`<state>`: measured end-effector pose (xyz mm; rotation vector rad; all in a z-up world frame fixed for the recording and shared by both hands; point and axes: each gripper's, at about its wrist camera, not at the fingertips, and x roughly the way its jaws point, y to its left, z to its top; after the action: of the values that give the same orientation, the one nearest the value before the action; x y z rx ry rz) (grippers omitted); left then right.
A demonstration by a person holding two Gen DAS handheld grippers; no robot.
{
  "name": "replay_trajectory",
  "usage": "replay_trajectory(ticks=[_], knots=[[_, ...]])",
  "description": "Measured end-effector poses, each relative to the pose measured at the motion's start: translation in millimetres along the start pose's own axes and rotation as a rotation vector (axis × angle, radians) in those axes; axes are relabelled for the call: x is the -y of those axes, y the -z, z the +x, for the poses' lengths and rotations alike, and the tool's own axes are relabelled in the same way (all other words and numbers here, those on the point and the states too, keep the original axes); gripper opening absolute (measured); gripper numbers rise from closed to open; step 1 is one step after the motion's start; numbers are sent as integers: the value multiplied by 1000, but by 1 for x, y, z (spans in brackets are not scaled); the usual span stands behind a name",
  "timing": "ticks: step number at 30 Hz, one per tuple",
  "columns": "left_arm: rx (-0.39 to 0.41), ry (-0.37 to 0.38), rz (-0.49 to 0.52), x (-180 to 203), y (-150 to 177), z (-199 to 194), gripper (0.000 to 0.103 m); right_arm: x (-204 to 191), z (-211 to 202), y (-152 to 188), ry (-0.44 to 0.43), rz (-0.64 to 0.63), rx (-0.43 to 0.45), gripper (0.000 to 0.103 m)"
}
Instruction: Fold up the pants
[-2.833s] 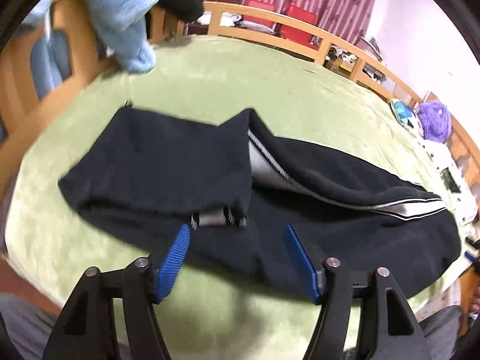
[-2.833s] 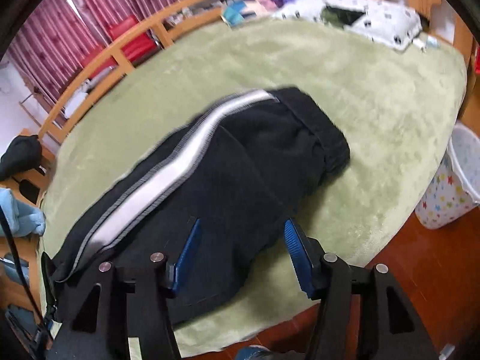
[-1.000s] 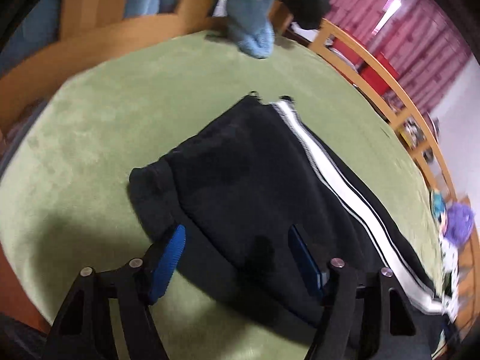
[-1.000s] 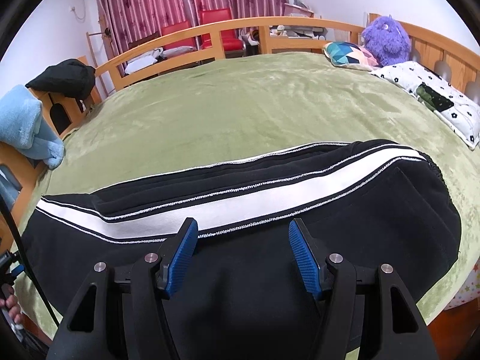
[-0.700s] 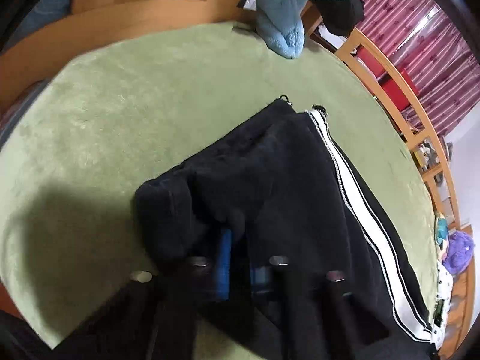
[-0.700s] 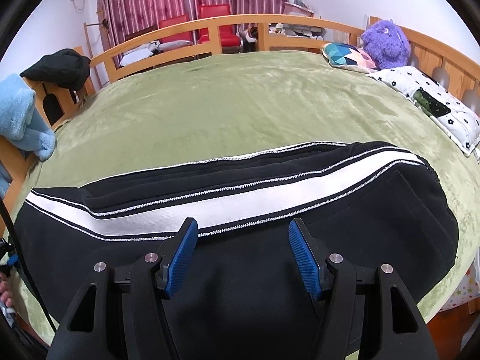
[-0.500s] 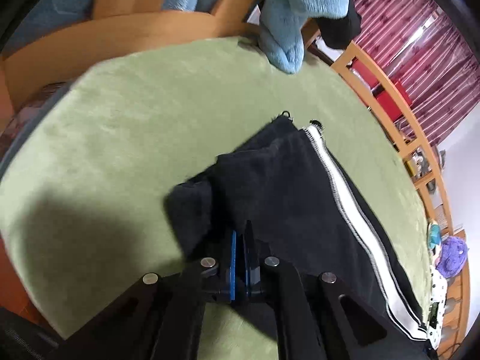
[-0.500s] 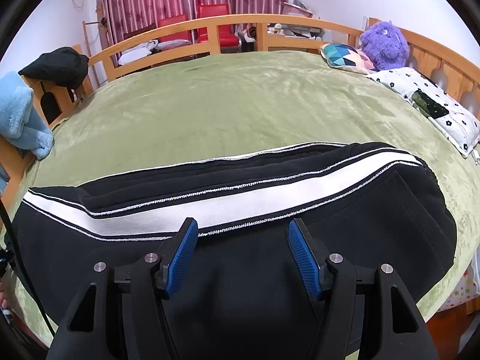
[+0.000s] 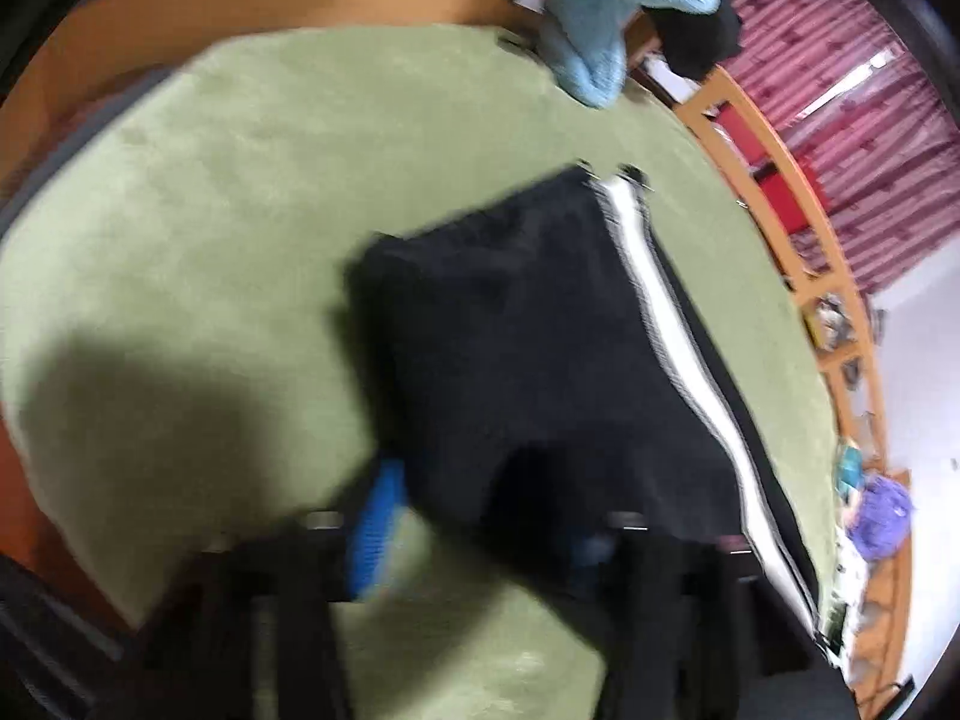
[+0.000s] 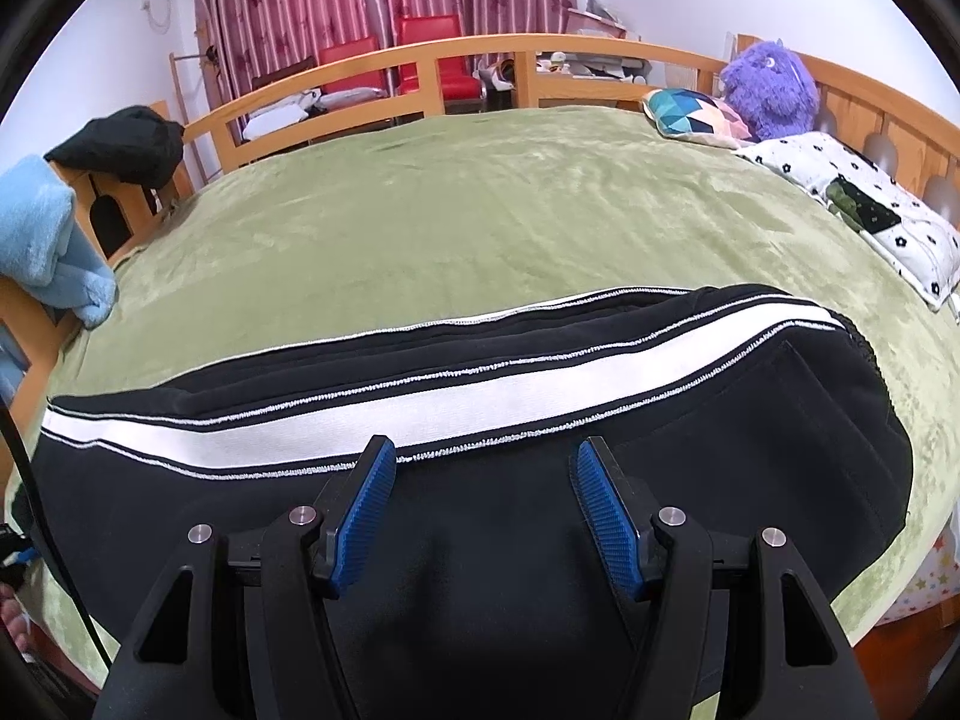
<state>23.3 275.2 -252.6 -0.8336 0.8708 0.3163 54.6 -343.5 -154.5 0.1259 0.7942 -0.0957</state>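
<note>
Black pants (image 10: 480,540), white side stripe, folded lengthwise, lying flat

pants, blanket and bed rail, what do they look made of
Pants: soft matte black knit, likely fleece, with a smoother white woven-looking stripe. Blanket: green plush, short nap showing brushed streaks. Bed rail: light wood, smooth, slightly glossy finish.
</note>
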Motion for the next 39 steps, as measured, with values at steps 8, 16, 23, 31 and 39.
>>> replay_trajectory(ticks=[8,16,23,31,39], knots=[[-90,-25,169,39,16,-11,60,29,-16,-10,15,67,28,62],[-40,-77,386,71,45,-48,70,137,-53,-10,177,174,52,84],[-44,-25,443,134,68,-39,72,258,-17,21,76,521,-61,84],[-64,-31,554,199,110,-26,72,309,60,46,-211,852,-51,87],[-83,-19,544,233,121,-14,72,320,58,-4,-213,805,128,42]])
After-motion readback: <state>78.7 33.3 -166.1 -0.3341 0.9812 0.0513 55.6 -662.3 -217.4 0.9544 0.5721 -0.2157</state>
